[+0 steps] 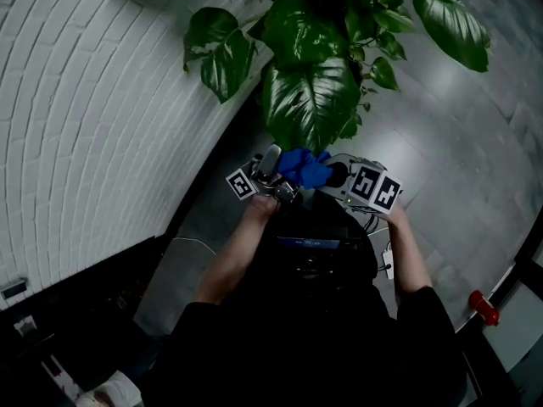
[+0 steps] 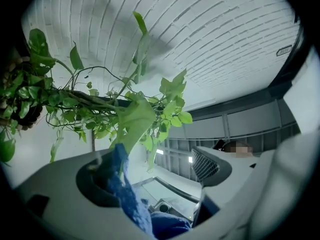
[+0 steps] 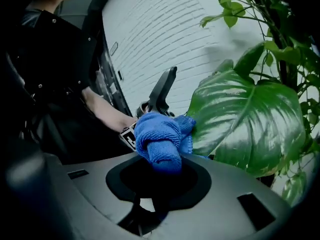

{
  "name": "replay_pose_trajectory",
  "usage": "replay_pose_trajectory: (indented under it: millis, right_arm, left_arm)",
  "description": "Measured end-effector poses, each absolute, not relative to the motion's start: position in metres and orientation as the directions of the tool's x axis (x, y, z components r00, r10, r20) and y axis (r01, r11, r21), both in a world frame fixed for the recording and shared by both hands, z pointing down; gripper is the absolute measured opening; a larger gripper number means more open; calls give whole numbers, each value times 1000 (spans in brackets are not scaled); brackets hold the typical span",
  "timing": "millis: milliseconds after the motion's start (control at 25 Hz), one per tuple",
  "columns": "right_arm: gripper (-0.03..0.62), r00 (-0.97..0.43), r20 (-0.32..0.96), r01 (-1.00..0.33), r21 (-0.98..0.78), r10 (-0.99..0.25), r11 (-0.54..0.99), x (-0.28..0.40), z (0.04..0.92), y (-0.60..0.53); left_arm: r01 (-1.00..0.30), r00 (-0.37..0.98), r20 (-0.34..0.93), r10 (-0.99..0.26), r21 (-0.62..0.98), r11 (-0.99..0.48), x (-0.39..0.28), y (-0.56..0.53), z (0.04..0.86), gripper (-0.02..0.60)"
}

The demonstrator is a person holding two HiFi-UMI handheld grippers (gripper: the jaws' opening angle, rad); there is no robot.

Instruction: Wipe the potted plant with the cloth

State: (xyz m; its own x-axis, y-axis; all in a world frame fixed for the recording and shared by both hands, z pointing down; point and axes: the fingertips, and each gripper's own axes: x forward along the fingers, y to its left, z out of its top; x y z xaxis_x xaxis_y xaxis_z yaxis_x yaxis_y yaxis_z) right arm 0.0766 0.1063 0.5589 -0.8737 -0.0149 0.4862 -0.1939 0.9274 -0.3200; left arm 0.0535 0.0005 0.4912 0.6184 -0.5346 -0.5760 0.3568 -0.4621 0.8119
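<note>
Closest to the head camera, two bare forearms (image 1: 237,253) reach forward from dark sleeves and bring both tools together under a houseplant. A bright blue cloth (image 3: 160,141) is bunched into a thick wad between the tools.

The right tool (image 3: 159,173) has its jaws clamped on the base of that wad. The free end of the wad rests against the near edge of a large glossy leaf (image 3: 245,124).

The left tool (image 2: 152,184) points upward with its jaws spread wide. A loose strip of the cloth lies along the inner side of one jaw, and nothing presses on it. A pale leaf hangs just above the gap.

The cloth looks soft, light and limp, so it should fold around whatever it meets. It is best gripped by a gathered fold, as the right tool holds it. The leaf looks thin and springy and would likely bend away or tear under a hard push. It probably needs support from underneath, with wiping strokes running from stalk to tip.

Further off, the plant (image 1: 339,24) spreads more dark green leaves on thin trailing stems. Its pot cannot be made out clearly. Beyond it, a white brick wall (image 1: 85,100) stands on the left and a grey floor (image 1: 458,142) lies on the right.
</note>
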Motion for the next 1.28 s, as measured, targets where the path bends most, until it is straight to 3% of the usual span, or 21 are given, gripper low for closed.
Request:
replay_pose_trajectory:
  millis: [80,160,320,400,520,720,920,1280]
  right_arm:
    - [107,-901,434,-179,-365,-3,913,87,558,112]
    - [107,-952,303,-170,-420,-39,891,106,538,107]
    - [107,-970,-44,-190,-475,-238,859,162,468,70]
    - [107,-935,-93,-264,-466,-343,844,183,452,50]
    - [107,-907,-49,-356,-440,-418,825,189,455,35]
    - [107,-895,-14,-399,-421,-445,815,174,467,43]
    - [107,-901,236,-424,-307,-363,852,132,516,83]
    - [107,-874,393,-414,-290,-287,863,86,558,151]
  left_arm:
    - [362,616,-574,-540,815,-453,53,1,494,434]
    - [366,613,-568,-549,820,-440,52,3,498,434]
    - [367,636,-547,-545,835,-410,57,10,508,434]
    - [374,657,-537,-529,842,-389,63,16,511,434]
    - [405,680,-542,-495,839,-363,75,24,509,434]
    - [480,675,-584,-450,811,-334,89,30,497,434]
    - [525,660,-614,-432,789,-320,90,33,488,434]
    - [554,631,-632,-450,773,-309,56,35,489,434]
